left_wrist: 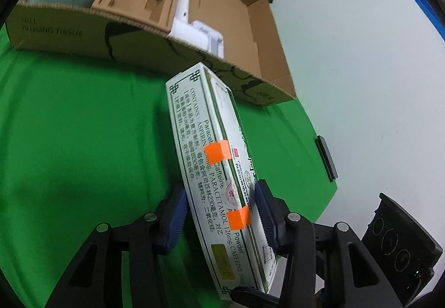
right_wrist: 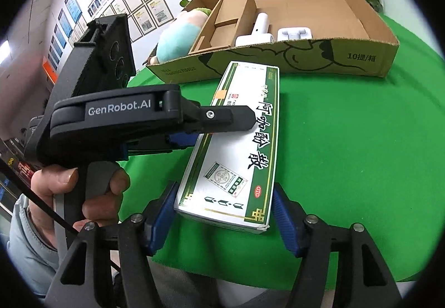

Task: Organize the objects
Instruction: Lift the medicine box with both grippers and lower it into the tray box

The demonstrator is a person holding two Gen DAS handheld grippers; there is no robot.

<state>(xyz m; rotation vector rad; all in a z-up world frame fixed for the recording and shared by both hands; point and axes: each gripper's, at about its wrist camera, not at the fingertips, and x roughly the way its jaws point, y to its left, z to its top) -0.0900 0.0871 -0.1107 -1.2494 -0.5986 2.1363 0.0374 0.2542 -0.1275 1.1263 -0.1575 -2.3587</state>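
**Medicine box gripped at two points on green cloth**

Long white-and-green medicine box (right_wrist: 233, 152) lies on the green cloth (right_wrist: 347, 169), its far end just short of the cardboard box (right_wrist: 361, 57) at 12 o'clock. Right gripper (right_wrist: 224, 213) clamps the near end — blue pads touching both long sides. Left gripper (left_wrist: 221, 213), coming from 9 o'clock, is clenched on the box edgewise. White items (right_wrist: 293, 34) sit inside the carton; a plush toy (right_wrist: 178, 38) behind it.
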